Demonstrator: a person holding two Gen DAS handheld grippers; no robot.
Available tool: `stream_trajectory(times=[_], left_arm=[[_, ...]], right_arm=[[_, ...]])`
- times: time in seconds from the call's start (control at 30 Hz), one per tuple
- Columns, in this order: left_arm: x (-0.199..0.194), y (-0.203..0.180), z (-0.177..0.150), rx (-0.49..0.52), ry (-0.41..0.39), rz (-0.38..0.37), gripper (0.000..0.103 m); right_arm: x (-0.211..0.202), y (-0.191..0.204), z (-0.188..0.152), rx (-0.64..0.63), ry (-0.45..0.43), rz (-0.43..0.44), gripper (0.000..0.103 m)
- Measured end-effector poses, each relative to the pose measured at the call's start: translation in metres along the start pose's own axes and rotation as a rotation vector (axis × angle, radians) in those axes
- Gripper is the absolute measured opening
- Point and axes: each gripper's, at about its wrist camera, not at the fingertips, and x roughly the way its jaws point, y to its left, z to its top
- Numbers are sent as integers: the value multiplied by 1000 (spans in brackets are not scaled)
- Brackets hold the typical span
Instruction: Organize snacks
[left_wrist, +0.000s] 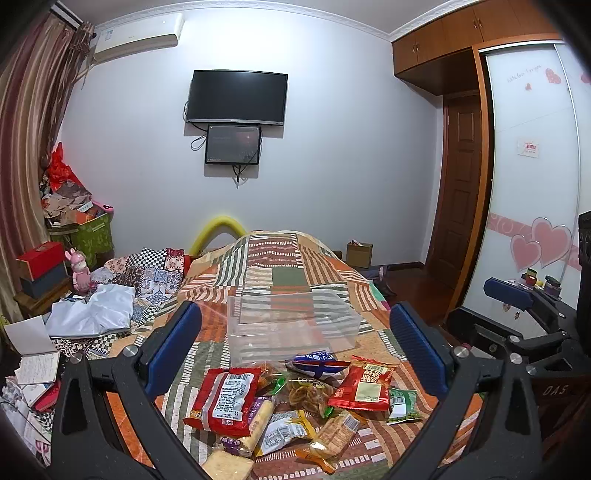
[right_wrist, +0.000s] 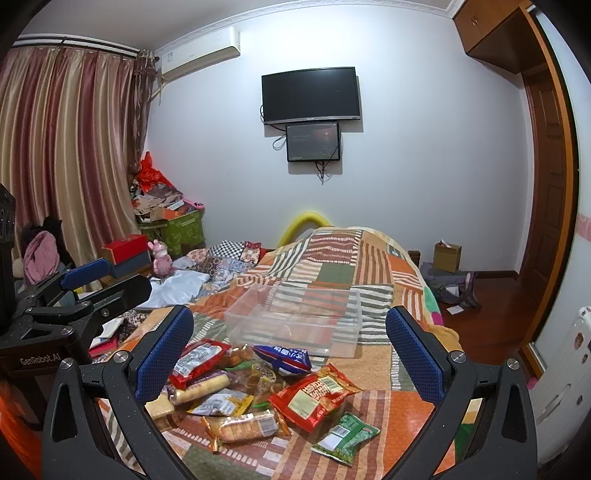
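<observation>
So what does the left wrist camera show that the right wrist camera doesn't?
Only the left wrist view shows the wardrobe door with pink hearts and the open notebook at the bed's left edge.

Only the right wrist view shows the full striped curtain and the white appliance at far right.

Both show the snack packets, the empty clear plastic bin behind them, the patchwork bedspread, the wall television, and the other gripper, open.

wall: dark TV (left_wrist: 236, 96) above small screen (left_wrist: 233, 144) | top left: air conditioner (left_wrist: 138, 37) | left: striped curtain (right_wrist: 70, 147), pink rabbit toy (left_wrist: 80, 272) | right: wooden door (left_wrist: 460, 192) | floor: cardboard box (right_wrist: 447, 256)
</observation>
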Motion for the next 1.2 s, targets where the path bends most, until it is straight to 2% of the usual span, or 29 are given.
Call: stream_trajectory(times=[1.2], left_arm=[[0,-3,1,5,2,3,103]], right_arm=[[-3,3,-1,-2,-16,9,103]])
